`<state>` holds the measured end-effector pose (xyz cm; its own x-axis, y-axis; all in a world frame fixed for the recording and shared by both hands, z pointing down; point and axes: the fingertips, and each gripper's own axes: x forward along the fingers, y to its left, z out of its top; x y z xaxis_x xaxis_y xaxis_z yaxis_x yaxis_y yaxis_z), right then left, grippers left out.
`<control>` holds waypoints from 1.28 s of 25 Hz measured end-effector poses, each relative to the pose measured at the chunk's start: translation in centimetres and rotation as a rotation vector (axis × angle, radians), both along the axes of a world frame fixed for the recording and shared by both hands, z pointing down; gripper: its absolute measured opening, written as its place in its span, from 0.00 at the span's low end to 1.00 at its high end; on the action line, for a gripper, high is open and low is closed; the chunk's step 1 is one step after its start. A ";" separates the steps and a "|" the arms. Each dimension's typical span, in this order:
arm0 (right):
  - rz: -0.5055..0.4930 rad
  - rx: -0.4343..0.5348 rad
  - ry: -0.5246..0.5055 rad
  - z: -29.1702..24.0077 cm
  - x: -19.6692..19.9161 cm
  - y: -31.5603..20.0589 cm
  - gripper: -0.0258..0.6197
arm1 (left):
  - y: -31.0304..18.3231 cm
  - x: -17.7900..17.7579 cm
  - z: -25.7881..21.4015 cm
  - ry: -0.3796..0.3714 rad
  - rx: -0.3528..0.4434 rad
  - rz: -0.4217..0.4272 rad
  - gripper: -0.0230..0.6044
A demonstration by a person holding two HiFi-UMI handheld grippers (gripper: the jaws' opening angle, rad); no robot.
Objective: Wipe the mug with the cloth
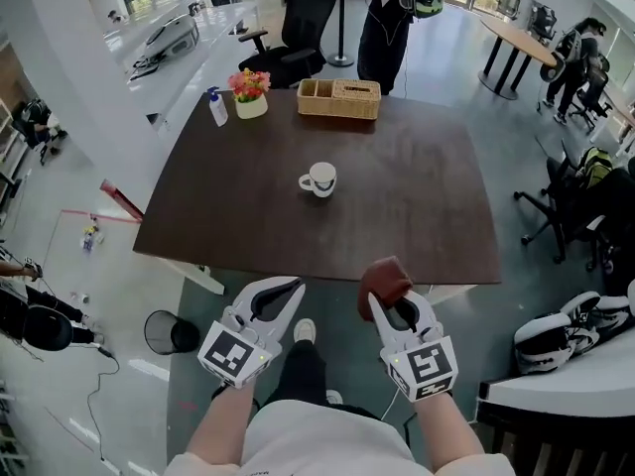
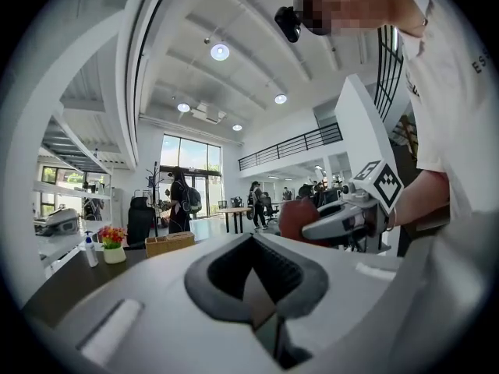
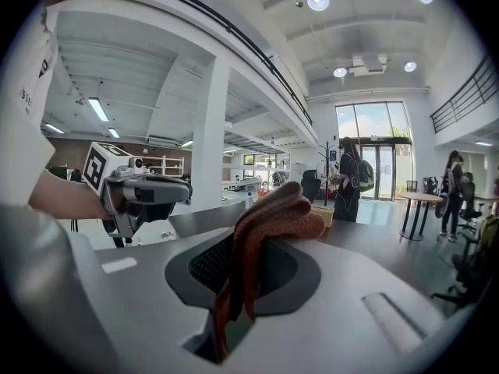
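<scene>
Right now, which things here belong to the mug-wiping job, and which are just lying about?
Job: mug, cloth, right gripper shut on the cloth, left gripper shut, empty.
Lying about: basket, flowers, spray bottle, bin.

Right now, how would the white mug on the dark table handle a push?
The white glossy mug looks rigid, probably ceramic, so slippery to grip. Upright on the smooth dark table; a low push likely slides it, a high one may tip it.
</scene>
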<state>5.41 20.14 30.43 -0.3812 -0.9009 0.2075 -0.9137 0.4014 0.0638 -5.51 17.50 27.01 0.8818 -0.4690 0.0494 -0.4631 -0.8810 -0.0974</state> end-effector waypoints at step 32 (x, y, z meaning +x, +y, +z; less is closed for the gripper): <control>0.127 0.073 0.048 -2.7 -7.6 18.4 0.16 | 16.1 -11.2 -2.0 0.021 0.017 -0.027 0.04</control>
